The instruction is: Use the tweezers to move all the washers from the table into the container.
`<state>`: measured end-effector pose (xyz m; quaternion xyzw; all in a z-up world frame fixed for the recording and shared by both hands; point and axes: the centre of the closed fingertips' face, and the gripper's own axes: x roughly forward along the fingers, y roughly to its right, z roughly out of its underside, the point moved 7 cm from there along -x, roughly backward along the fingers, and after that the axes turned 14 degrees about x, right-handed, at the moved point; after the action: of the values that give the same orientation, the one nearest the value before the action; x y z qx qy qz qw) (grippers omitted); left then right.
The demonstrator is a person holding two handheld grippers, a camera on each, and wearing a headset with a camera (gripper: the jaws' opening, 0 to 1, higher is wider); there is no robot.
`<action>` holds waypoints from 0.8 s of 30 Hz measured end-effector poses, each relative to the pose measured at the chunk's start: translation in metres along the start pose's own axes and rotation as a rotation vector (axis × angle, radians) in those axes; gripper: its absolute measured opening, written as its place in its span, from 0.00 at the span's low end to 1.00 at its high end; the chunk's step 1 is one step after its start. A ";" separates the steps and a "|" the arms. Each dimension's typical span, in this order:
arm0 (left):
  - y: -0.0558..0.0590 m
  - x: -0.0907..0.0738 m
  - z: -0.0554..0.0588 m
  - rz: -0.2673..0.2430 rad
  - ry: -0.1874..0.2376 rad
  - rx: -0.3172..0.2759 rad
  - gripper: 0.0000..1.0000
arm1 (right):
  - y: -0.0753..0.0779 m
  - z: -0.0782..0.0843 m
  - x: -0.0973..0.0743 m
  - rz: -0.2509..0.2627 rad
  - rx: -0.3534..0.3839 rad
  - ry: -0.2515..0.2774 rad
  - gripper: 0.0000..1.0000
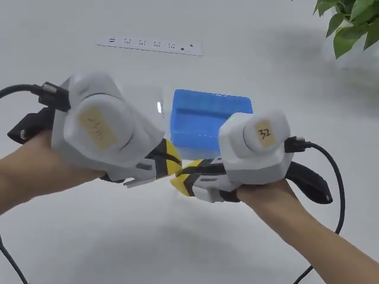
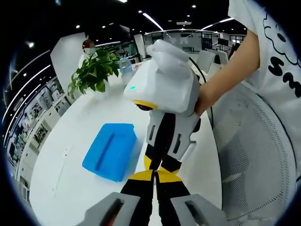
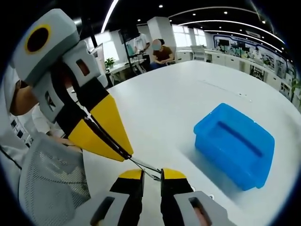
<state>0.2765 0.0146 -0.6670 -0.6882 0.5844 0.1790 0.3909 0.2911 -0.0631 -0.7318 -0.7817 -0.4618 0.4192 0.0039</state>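
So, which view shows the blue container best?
The right gripper view: the blue container is whole, large, with its hollow top facing the camera. The left gripper view shows it whole but smaller; in the head view its near edge is covered.

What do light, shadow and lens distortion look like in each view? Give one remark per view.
Head view: soft, even light, a faint shadow on the table, plant slightly soft. Left gripper view: fisheye curves the table edge, ceiling lights glare, container sharp. Right gripper view: same curving; the left claw looms large up close.
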 end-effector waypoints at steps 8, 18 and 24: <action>-0.002 0.001 -0.001 0.013 0.005 -0.002 0.00 | -0.005 -0.006 0.000 0.010 -0.099 -0.020 0.10; 0.000 0.005 0.001 -0.060 0.004 -0.039 0.00 | -0.008 -0.005 0.001 0.081 -0.253 -0.034 0.04; 0.005 -0.001 0.003 -0.116 0.024 -0.181 0.13 | -0.002 -0.008 -0.003 0.075 -0.233 -0.033 0.04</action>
<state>0.2725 0.0171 -0.6699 -0.7557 0.5295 0.1998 0.3296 0.2942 -0.0605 -0.7237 -0.7864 -0.4779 0.3756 -0.1101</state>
